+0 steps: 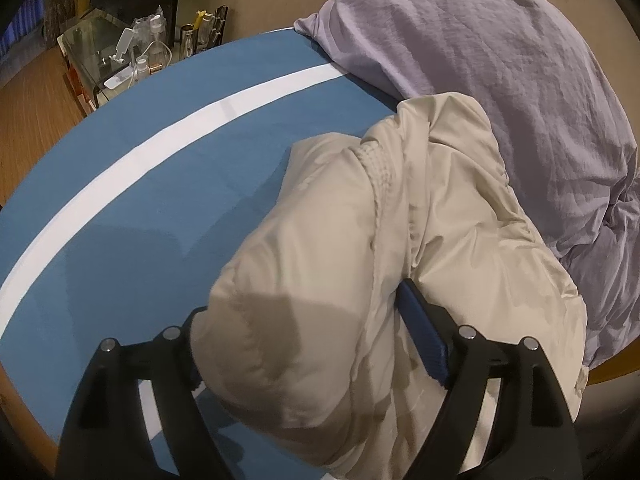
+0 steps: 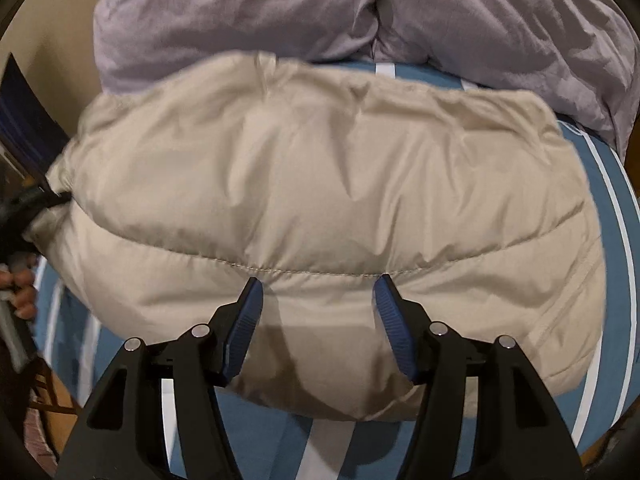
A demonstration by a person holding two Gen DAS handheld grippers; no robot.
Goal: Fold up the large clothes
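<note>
A: Where does the beige puffer jacket (image 2: pixel 320 184) lie on the bed (image 1: pixel 120 208)?

B: Bunched into a padded bundle on the blue sheet with the white stripes, its far side up against the lilac duvet (image 1: pixel 500 80). In the right wrist view its long axis runs left to right across the claw's line of sight.

A: And the right claw (image 2: pixel 318 316)?

B: It hangs directly over the near edge of the bundle, jaws partly apart, both blue pads at the quilting seam. Nothing is pinched between them; whether the tips touch the fabric I can't say.

A: The left claw (image 1: pixel 300 344)?

B: It straddles one end of the jacket with its jaws very wide. A thick fold fills the gap, and the right pad lies against it. The left pad is hidden behind the fabric, so I can't tell whether this is a grip.

A: So which is nearer for the next fold?

B: I'd judge the left owns the end and the right the middle; the fold probably runs along that long axis.
</note>
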